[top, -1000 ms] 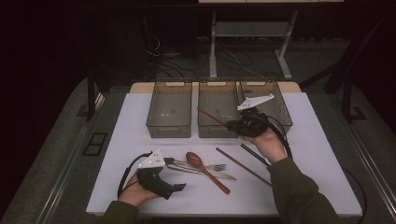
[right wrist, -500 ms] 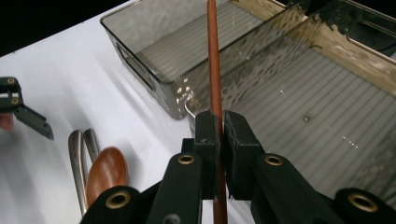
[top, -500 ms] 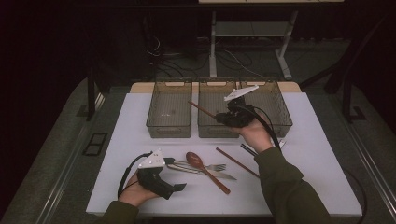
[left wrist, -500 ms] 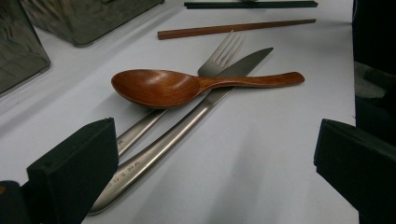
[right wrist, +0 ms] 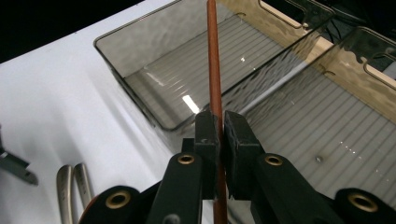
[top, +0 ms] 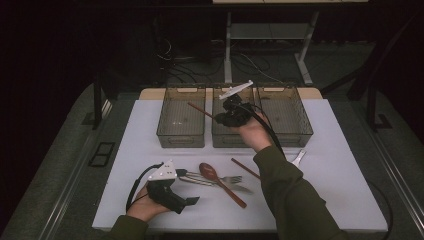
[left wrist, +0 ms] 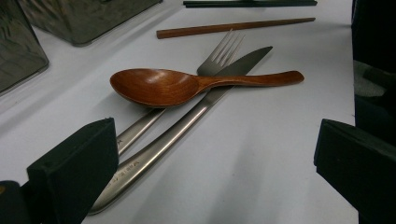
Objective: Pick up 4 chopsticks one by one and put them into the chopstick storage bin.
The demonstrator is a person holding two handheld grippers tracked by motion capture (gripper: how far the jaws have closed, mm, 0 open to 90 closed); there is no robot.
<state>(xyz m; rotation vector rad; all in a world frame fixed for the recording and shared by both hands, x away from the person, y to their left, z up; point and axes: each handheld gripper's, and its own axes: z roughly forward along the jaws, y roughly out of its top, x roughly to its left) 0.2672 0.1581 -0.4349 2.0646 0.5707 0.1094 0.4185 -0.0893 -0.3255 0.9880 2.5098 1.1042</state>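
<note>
Wooden chopstick (right wrist: 214, 70), light, stiff, slippery: my right gripper (right wrist: 217, 122) fingers clench it mid-shaft (left gripper (left wrist: 205, 163) gaping, idle).

Right gripper (right wrist: 217, 122) jaws clamped tight on a reddish-brown wooden chopstick (right wrist: 214, 60), which runs straight up between the pads and out over the near wall of a clear smoky bin (right wrist: 154, 109) with a ribbed floor. Second clear bin (right wrist: 327, 126) sits just beside it to the right, walls touching or nearly so, a tan wooden edge (right wrist: 299, 35) behind both. White bench top (right wrist: 56, 107) at left; two steel handle ends (right wrist: 74, 186) lie at the bottom left edge.
</note>
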